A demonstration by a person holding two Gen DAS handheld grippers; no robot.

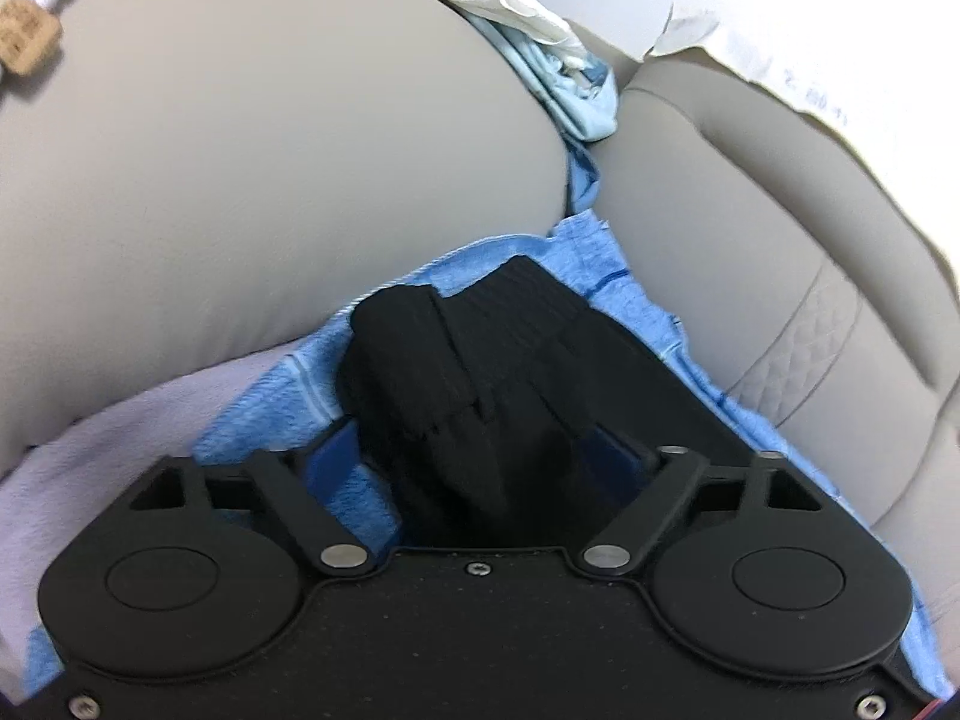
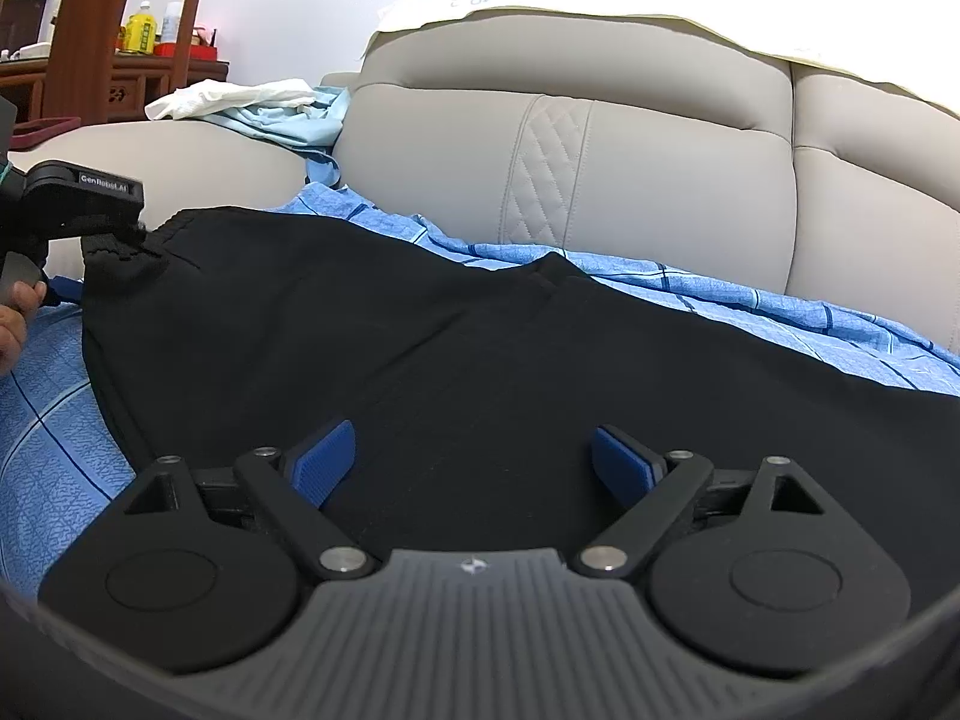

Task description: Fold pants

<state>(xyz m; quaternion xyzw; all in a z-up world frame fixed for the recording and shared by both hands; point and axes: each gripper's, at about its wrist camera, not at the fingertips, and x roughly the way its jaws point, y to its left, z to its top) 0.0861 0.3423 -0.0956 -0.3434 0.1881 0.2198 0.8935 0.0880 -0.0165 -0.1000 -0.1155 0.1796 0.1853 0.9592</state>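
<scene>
Black pants (image 2: 456,336) lie spread on a blue checked sheet (image 2: 750,306) over a sofa seat. My left gripper (image 1: 474,444) has the ribbed black waistband (image 1: 444,360) bunched between its blue pads; in the right wrist view it (image 2: 114,222) lifts that waistband corner at the far left. My right gripper (image 2: 474,450) is open, its blue pads (image 2: 327,459) wide apart just above the black fabric, holding nothing.
A beige leather sofa: armrest (image 1: 252,138) at the left, backrest cushions (image 2: 600,180) behind. Light blue cloth (image 2: 288,120) and white cloth (image 2: 228,96) lie on the armrest. A wooden shelf with bottles (image 2: 144,30) stands far left.
</scene>
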